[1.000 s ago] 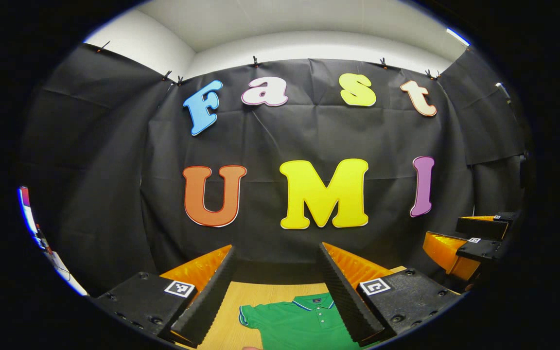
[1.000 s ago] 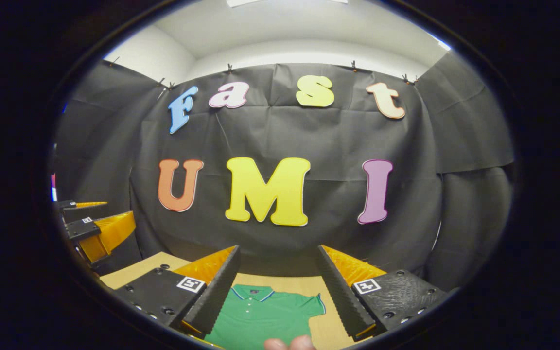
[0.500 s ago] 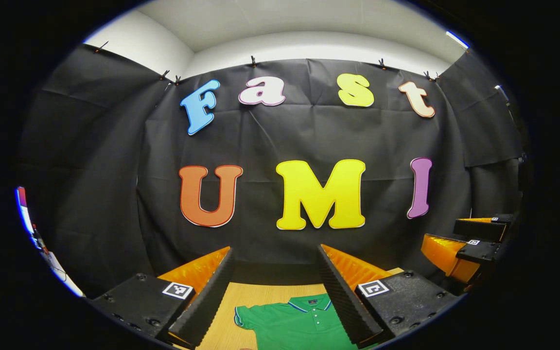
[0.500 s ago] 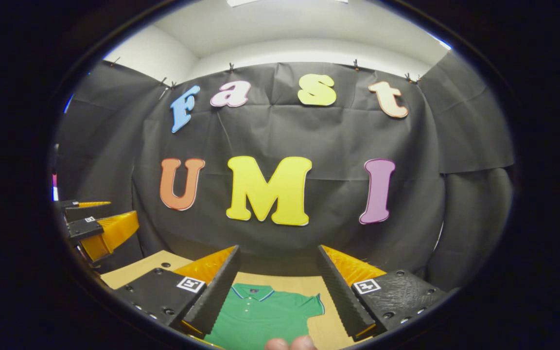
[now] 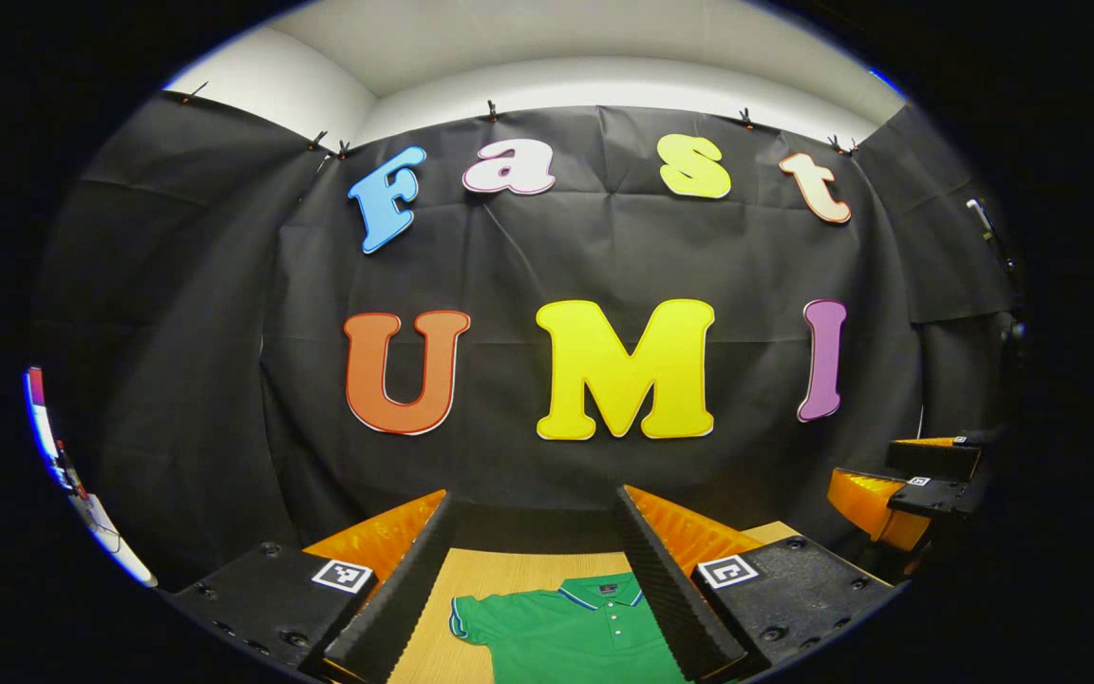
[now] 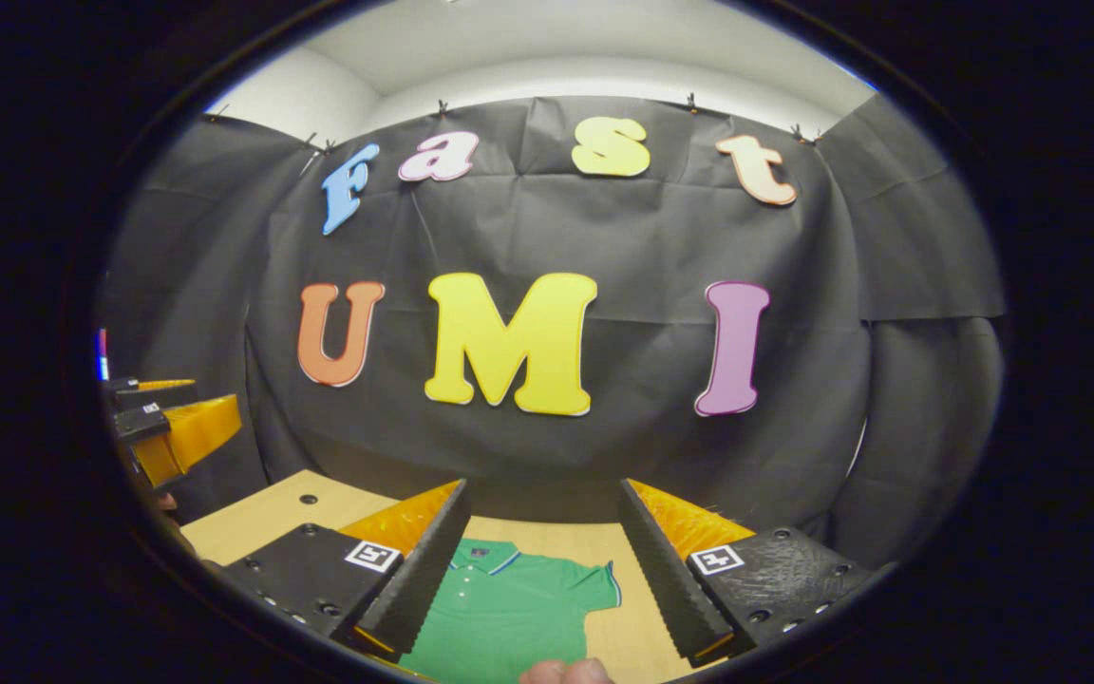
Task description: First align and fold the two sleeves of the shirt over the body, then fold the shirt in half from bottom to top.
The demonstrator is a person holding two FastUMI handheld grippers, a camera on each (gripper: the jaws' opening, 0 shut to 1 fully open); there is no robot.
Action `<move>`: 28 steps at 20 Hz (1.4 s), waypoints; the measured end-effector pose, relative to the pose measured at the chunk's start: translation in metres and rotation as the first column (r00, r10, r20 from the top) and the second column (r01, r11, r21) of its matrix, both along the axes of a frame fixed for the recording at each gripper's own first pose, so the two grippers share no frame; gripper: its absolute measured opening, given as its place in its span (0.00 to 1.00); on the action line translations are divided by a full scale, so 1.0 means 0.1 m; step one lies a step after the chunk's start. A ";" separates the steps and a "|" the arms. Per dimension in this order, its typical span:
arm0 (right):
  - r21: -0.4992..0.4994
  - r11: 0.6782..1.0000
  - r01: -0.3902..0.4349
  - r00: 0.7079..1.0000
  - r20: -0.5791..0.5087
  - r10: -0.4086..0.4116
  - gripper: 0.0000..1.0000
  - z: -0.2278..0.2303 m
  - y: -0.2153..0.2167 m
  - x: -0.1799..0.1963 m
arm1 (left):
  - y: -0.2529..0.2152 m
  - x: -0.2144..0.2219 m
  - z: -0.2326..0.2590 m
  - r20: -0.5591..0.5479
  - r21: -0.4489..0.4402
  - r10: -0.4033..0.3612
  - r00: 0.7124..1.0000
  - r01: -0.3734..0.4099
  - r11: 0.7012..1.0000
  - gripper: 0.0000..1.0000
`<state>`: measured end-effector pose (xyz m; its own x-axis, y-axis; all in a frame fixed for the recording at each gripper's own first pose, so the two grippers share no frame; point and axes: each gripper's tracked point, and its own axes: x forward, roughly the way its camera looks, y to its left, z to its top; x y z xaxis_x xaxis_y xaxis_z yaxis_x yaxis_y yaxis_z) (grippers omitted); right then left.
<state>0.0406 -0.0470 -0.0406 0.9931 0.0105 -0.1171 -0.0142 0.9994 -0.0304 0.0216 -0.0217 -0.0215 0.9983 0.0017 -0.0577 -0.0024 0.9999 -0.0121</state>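
Ridged pads line the inner faces of the left gripper (image 5: 528,579), whose jaws stand wide apart with nothing between them but air; the right gripper (image 6: 544,570) is spread just the same, empty. Both hang above the light wooden table (image 6: 272,508), not touching the cloth.

Below them lies the green short-sleeved polo shirt with a striped collar (image 6: 499,608), flat on the table, both sleeves spread outward — no fold made yet. In the left gripper view the shirt (image 5: 571,632) shows its collar and one sleeve between the fingers.

Against half a second ago, both cameras have tipped downward: the booth wall sits higher in each view, and more tabletop and shirt shows in the right gripper view. I read that as the start of the descent toward the sleeves, so the task is at its very beginning.

The shirt's long axis runs from collar to hem, collar toward the booth wall and hem toward the person — whose fingertips (image 6: 566,673) show at the near edge. The sleeves stick out crosswise to that axis, one to each gripper's side.
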 end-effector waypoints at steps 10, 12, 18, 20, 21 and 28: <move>0.003 0.999 0.041 0.976 -0.213 -0.040 0.95 -1.09 -0.73 0.94 | -0.16 0.35 -0.15 -0.018 0.030 0.010 1.000 -0.010 0.999 1.00; 0.017 0.999 0.049 0.964 -0.262 -0.043 0.95 -1.37 -0.85 1.15 | -0.21 0.43 -0.13 -0.015 0.041 0.004 1.000 -0.003 0.999 1.00; -0.005 0.999 0.048 0.922 -0.385 -0.046 0.98 -2.28 -1.18 1.81 | -0.36 0.68 -0.20 -0.023 0.042 0.001 1.000 0.000 0.999 1.00; -0.010 1.000 0.029 0.903 -0.428 -0.030 0.95 -2.61 -1.22 1.95 | -0.41 0.74 -0.28 -0.043 0.038 0.003 0.999 -0.002 0.999 1.00; -0.012 1.000 0.023 0.893 -0.449 -0.025 0.95 -2.75 -1.24 2.00 | -0.43 0.77 -0.31 -0.050 0.034 0.005 0.999 -0.003 0.999 1.00; -0.013 1.000 -0.012 0.838 -0.546 0.003 0.95 -3.56 -1.33 2.26 | -0.45 0.92 -0.64 -0.120 0.025 0.046 0.992 -0.043 0.999 1.00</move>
